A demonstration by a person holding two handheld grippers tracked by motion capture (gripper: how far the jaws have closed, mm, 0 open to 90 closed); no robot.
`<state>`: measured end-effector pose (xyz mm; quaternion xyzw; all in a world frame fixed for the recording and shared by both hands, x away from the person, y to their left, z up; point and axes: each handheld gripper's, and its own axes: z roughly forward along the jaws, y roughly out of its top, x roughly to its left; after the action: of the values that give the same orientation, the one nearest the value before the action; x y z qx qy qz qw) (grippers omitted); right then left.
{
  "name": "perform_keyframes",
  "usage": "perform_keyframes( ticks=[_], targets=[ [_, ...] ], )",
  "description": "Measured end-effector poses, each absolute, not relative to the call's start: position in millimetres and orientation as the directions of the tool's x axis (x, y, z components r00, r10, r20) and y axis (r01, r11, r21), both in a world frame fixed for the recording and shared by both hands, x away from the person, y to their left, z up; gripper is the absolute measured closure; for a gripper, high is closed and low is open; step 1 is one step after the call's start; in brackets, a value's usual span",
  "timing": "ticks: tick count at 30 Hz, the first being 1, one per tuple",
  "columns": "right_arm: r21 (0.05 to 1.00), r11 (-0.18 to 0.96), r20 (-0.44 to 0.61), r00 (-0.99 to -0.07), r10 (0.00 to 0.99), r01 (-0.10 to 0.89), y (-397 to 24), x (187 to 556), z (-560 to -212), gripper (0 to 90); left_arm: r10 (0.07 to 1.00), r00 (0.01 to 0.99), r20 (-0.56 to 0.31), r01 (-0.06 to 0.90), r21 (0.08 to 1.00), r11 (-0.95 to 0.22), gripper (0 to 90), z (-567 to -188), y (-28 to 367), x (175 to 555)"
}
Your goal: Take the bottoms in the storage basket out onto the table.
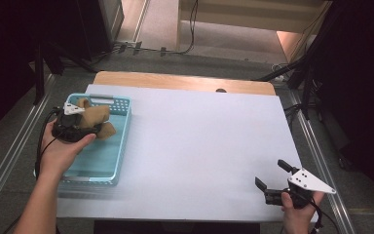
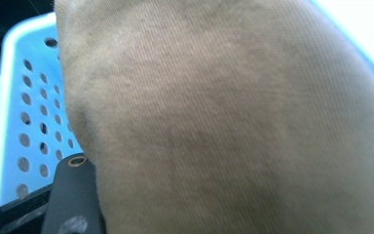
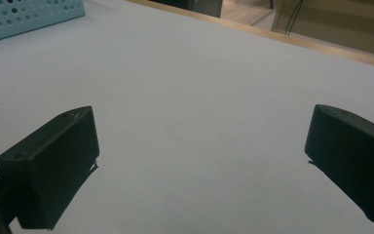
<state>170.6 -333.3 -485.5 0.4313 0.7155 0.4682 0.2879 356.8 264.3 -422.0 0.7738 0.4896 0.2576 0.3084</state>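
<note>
A light blue perforated basket (image 1: 120,146) sits on the left side of the white table. Over its far end my left gripper (image 1: 80,124) is shut on a tan cloth (image 1: 95,117), bunched up around the jaws. In the left gripper view the tan cloth (image 2: 233,122) is pressed close to the camera, with the basket wall (image 2: 24,126) behind it at the left. My right gripper (image 1: 272,176) hovers low over the table's near right corner, jaws wide apart with nothing between them; its fingertips (image 3: 58,161) frame bare tabletop.
The white table sheet (image 1: 199,141) stretches between the basket and the right gripper, with a wooden strip (image 1: 185,80) along the far edge. Black stands and cables surround the table on the floor. The basket corner (image 3: 24,17) lies far off in the right gripper view.
</note>
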Motion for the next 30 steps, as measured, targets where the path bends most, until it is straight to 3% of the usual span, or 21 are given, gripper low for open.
perform_keyframes(
  ticks=[30],
  targets=[
    [0.927, 0.190, -0.022, -0.461, 0.887, 0.322, -333.7, 168.0, -483.5, 0.0, 0.939, 0.342, 0.009, 0.340, 0.931, -0.133, 32.2, -380.5, 271.1, 321.0]
  ],
)
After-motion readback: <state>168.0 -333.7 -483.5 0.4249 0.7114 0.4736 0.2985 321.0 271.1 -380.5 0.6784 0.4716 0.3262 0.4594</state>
